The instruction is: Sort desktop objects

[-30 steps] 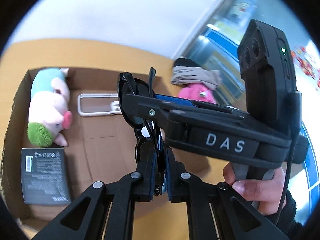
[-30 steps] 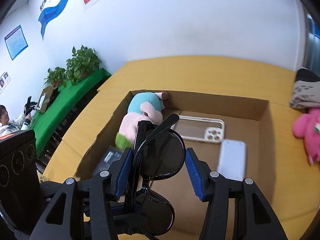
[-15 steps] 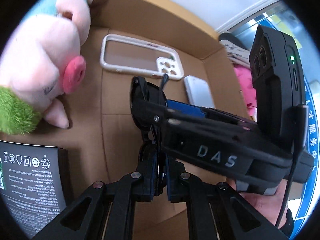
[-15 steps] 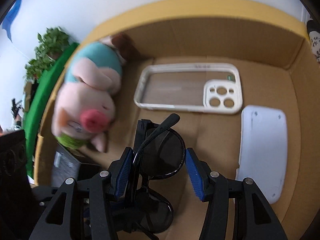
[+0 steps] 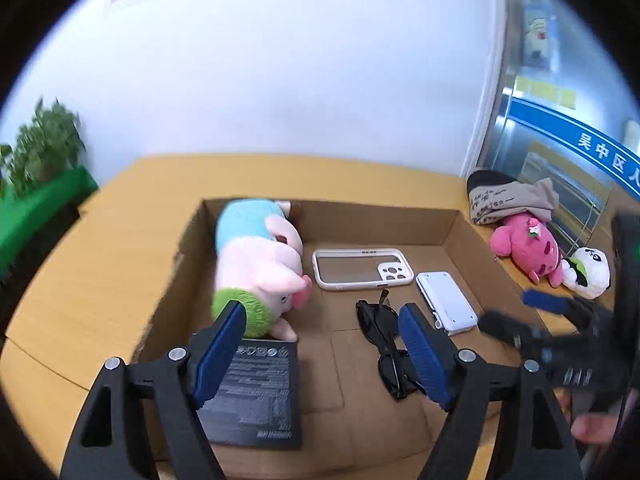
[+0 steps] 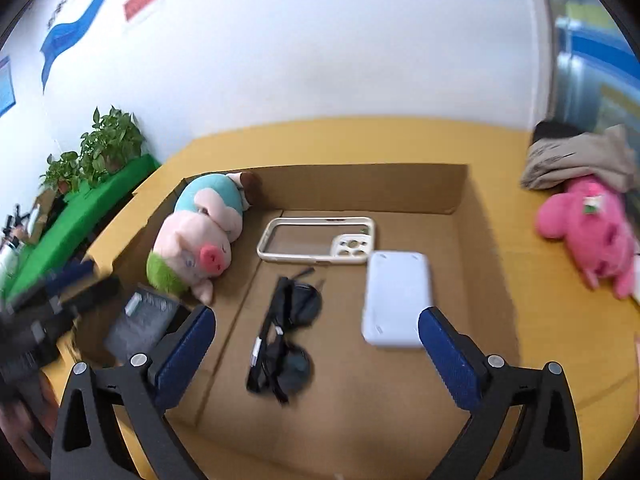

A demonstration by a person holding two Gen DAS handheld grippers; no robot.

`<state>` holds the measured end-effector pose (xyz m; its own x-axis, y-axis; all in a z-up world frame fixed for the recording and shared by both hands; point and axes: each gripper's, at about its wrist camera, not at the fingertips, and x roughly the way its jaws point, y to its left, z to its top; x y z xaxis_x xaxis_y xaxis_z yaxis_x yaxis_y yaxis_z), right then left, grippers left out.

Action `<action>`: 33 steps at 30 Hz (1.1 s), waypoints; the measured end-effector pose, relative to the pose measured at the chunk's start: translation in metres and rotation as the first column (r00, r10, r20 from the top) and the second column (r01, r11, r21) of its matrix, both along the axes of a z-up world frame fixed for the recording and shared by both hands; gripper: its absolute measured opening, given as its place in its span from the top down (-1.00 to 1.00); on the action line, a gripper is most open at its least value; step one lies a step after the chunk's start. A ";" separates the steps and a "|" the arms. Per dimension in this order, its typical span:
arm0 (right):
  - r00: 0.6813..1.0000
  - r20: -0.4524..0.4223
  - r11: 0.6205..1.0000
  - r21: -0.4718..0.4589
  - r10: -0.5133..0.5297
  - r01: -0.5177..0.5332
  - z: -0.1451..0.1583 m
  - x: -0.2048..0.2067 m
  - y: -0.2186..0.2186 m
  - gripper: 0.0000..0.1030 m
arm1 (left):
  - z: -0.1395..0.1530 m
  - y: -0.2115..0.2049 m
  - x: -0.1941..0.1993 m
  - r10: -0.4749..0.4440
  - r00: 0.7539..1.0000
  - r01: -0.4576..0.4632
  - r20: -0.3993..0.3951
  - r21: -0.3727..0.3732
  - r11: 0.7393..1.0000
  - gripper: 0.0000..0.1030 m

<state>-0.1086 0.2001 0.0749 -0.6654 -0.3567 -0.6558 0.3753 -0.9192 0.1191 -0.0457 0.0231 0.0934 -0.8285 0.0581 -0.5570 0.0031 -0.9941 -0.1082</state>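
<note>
Black sunglasses (image 5: 384,350) (image 6: 286,334) lie folded on the floor of the cardboard box (image 5: 376,222) (image 6: 360,188), free of both grippers. My left gripper (image 5: 322,354) is open and empty above the box's near left part. My right gripper (image 6: 316,354) is open and empty above the box's near edge. In the box also lie a pig plush (image 5: 260,264) (image 6: 198,236), a white phone case (image 5: 362,268) (image 6: 318,240), a white power bank (image 5: 446,302) (image 6: 398,298) and a black booklet (image 5: 250,394) (image 6: 140,320).
On the yellow table (image 5: 100,264) (image 6: 560,300) right of the box lie a pink plush (image 5: 528,242) (image 6: 592,232), a small panda plush (image 5: 588,272) and a grey cloth bundle (image 5: 508,198) (image 6: 576,158). Plants (image 6: 96,148) stand at far left.
Both grippers opened and let go of the sunglasses, which now lie on the box floor. Both grippers pulled back and up, away from the box.
</note>
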 end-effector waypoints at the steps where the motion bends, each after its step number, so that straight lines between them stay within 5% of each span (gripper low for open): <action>1: 1.000 -0.022 1.000 0.011 -0.010 0.011 -0.005 0.014 0.001 -1.00 | -0.005 0.000 0.003 0.003 1.000 -0.003 -0.006 -0.009 1.000 -0.53; 11: 0.990 -0.134 0.998 0.031 -0.054 0.059 -0.051 0.062 0.004 -1.00 | -0.067 -0.010 0.023 0.072 0.997 -0.071 0.040 -0.025 0.997 -0.53; 16: 0.983 -0.176 0.997 0.036 -0.054 0.061 -0.068 0.068 0.007 -1.00 | -0.076 -0.001 0.028 0.083 0.997 -0.083 -0.010 -0.110 0.990 -0.57; 33: 0.978 -0.204 0.998 0.032 -0.047 0.055 -0.071 0.069 0.006 -1.00 | -0.081 0.001 0.030 0.082 0.996 -0.086 -0.039 -0.107 0.990 -0.67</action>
